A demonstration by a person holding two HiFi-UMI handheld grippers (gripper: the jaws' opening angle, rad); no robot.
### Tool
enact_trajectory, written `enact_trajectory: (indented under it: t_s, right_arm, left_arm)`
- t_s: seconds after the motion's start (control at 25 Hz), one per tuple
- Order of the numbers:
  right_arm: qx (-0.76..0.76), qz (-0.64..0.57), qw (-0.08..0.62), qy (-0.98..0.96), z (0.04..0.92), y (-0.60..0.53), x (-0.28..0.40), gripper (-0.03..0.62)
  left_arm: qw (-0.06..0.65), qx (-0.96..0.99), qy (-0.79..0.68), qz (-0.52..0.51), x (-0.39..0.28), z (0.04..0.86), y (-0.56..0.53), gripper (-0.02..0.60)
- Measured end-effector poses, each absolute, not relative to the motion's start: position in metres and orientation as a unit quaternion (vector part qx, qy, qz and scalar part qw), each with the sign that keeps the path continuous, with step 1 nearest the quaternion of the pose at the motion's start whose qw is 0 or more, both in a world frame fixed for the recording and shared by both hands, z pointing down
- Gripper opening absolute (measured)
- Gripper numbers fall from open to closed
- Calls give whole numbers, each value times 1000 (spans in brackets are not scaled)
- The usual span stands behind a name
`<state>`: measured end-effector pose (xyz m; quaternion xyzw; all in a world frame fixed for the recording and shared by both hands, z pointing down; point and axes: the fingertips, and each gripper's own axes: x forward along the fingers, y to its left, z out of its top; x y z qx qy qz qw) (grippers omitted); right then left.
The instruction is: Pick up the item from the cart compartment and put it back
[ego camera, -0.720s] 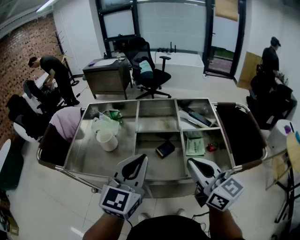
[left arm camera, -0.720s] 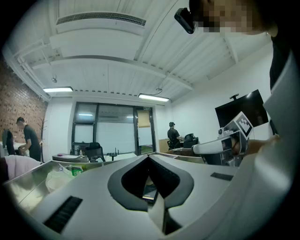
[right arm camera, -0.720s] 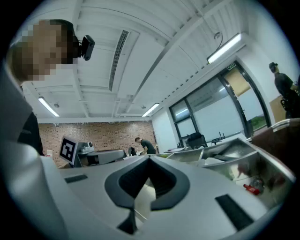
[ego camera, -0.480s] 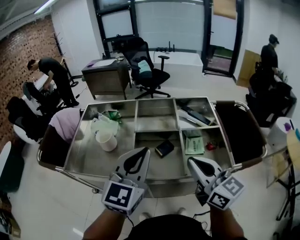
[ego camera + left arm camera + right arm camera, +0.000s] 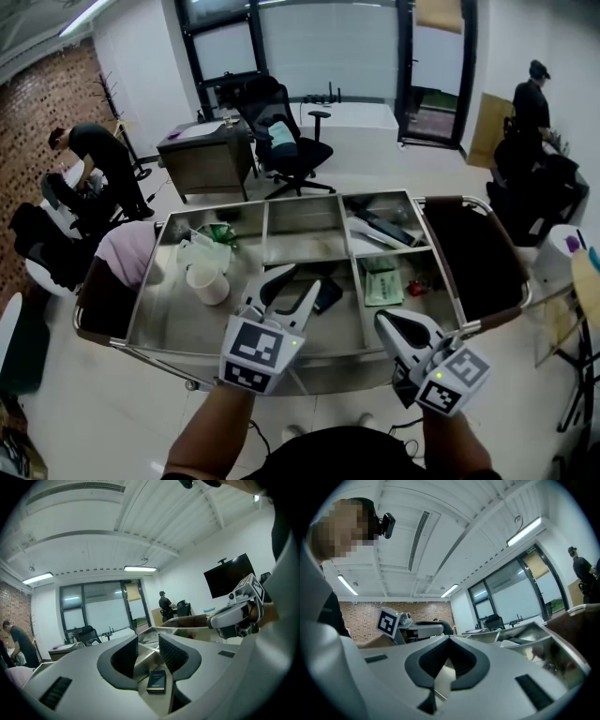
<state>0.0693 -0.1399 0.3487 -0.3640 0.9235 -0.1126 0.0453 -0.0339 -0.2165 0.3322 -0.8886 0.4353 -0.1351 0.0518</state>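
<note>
Left claw [image 5: 292,283] released: jaws apart, hovering over the middle front compartment of the cart [image 5: 148,281]. Small dark box [image 5: 156,681] lies flat on that compartment's floor, showing below and between the jaws, with neither pad touching it. Right claw [image 5: 450,640] clenched on nothing, low by the cart's front rim and right of the box.

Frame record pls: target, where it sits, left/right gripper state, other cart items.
target: small black box
location: lying flat in the middle front compartment of the cart
left gripper: open, over the box, pads not touching it
right gripper: shut, empty, near the cart's front edge
other items: white cup, green packet
</note>
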Motion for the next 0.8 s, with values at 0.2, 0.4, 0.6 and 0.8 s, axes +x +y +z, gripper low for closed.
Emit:
enact_trajectory:
  t_s: [0.2,0.4,0.6,0.8]
  right_arm:
    - [-368,-113,46,922,348,-140,74,14]
    - [-372,-113,48,920,348,-140,76,14]
    - [-376,-115,49,918,351,-141,79,14]
    - [-378,-117,48,917,351,-140,79,14]
  left_arm:
    - [-1,-896,402,-188,-19,356,-245,166]
    - [-22,-891,385,-240,-9,380,-266,166]
    - [-50,-881,352,-312,3,422,-276,202]
    - [-66,-865,337,-367,5,457,-285,202]
